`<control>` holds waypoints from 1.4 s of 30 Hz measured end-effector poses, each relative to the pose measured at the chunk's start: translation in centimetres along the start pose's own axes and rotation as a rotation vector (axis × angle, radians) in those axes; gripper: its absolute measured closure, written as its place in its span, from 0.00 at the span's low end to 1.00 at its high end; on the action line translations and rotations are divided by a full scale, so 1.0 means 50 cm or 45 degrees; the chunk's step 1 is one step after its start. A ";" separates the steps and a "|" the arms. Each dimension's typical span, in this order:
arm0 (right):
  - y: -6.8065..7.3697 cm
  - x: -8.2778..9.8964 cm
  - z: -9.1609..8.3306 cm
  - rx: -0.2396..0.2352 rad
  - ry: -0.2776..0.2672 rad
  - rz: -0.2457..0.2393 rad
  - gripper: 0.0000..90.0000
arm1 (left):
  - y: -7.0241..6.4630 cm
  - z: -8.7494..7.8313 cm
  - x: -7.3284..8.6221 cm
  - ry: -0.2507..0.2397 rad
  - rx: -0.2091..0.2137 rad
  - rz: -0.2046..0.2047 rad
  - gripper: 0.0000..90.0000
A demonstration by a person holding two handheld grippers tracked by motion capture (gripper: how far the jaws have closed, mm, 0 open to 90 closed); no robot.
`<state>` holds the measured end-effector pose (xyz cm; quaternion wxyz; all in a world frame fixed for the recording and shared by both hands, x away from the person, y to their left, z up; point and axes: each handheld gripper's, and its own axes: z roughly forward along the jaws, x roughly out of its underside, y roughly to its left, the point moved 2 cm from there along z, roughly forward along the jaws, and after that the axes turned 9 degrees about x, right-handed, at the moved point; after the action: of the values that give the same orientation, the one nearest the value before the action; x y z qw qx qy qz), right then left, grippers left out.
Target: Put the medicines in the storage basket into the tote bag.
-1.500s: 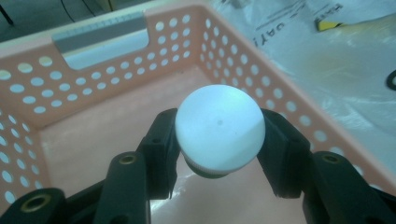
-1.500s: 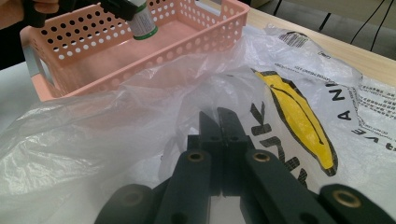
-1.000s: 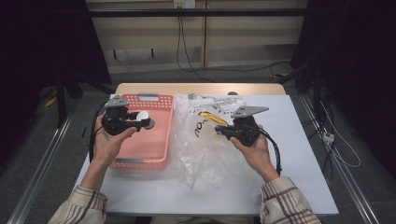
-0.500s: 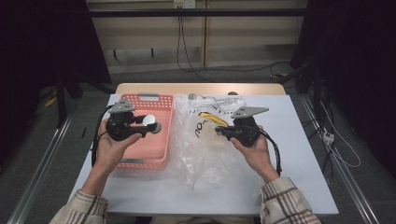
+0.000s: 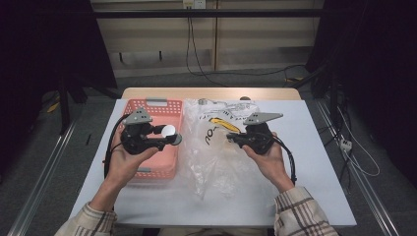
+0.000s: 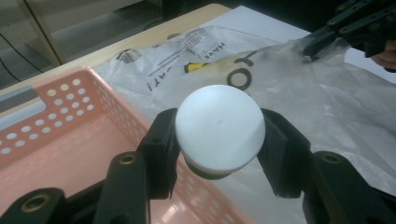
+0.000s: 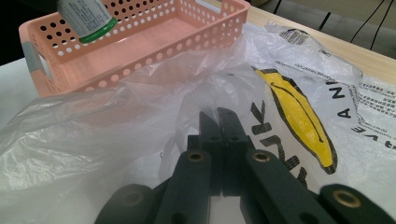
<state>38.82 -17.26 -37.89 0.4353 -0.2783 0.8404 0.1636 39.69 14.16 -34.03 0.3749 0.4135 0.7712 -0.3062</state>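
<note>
Clamped in my left tongs [image 5: 173, 139] was a small bottle with a white cap [image 6: 219, 128]; in the left gripper view the two jaws pressed on its sides just under the cap, and a green band showed at the rim below it. I held it in the air over the right-hand edge of the pink perforated basket [image 5: 147, 169], pointing toward the plastic bag [image 5: 216, 162]. From the right gripper view the bottle's grey label and green band hung above the far wall of the basket, whose floor looked bare as far as I could see.

Further right, the clear bag with its yellow mark and black lettering lay crumpled on the white table [image 5: 324, 187], touching the basket's side. My right tongs [image 5: 230, 138] were closed tight; in the right gripper view the jaws met with a fold of the bag's film pinched at their tips, lifting the plastic slightly.

I judged the work roughly mid-way: the bottle was picked up and the bag was gripped, but the bottle was not yet in the bag. Left to do were carrying it across, getting it through the bag's mouth, and releasing both grips.
</note>
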 end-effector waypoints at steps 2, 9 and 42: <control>0.001 0.000 0.000 -0.003 0.000 -0.001 1.00 | -0.015 0.005 -0.004 -0.006 0.036 0.017 0.57; 0.003 0.000 0.002 -0.008 0.003 -0.008 1.00 | -0.038 0.011 -0.012 -0.008 0.069 0.044 0.57; 0.008 -0.002 -0.001 -0.020 -0.007 -0.008 1.00 | -0.180 0.138 -0.034 0.060 0.301 0.143 0.57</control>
<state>38.60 -16.93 -37.75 0.4358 -0.2841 0.8370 0.1696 34.76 3.83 -34.83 0.3219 0.5044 0.7140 -0.3636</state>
